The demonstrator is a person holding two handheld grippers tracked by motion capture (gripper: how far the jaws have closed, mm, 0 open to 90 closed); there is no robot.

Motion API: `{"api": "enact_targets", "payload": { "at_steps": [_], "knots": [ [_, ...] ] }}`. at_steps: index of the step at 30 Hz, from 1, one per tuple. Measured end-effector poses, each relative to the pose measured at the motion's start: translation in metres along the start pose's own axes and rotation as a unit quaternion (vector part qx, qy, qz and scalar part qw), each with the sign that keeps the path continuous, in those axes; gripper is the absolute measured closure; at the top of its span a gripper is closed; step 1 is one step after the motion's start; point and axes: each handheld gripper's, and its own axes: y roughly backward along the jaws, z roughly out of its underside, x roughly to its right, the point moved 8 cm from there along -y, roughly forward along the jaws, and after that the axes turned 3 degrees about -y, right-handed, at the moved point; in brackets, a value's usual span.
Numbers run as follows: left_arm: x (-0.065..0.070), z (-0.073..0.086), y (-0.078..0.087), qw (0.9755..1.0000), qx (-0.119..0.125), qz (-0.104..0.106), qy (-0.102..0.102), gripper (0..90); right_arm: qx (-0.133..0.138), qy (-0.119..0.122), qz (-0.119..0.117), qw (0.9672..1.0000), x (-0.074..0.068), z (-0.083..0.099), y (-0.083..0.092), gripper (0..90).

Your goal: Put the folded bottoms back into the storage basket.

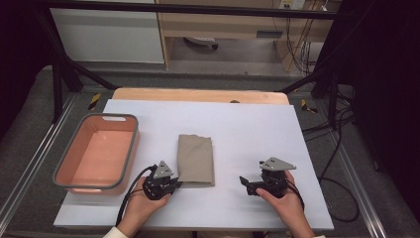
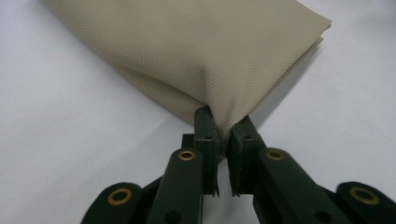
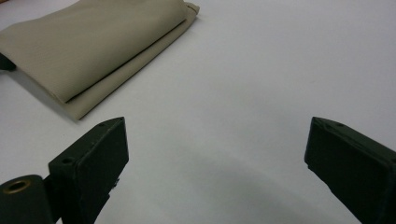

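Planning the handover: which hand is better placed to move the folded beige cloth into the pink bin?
Left: the left gripper already pinches the folded beige cloth beside the pink bin.

One camera sits high above the near side of the white table top [image 1: 247, 124] and looks forward and down. It sees the whole table, the floor around it and the two hands at the near edge.

A second camera rides on the left black two-jaw gripper [image 1: 174, 185]. It is very low and very close, looking along its jaws at a corner of the folded beige cloth [image 2: 196, 51].

A third camera rides on the right black two-jaw gripper [image 3: 215, 161]. It is also low and looks across the bare table.

All three cameras share the beige cloth and the white top around it.
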Motion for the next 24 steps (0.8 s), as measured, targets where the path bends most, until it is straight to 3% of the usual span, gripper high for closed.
{"api": "enact_targets", "payload": {
  "at_steps": [24],
  "knots": [
    [0.015,0.018,0.02,0.9996,-0.016,0.024,-0.008,84.1,-0.005,0.007,-0.005,0.9999,-0.003,0.001,0.0,6.8]
  ]
}}
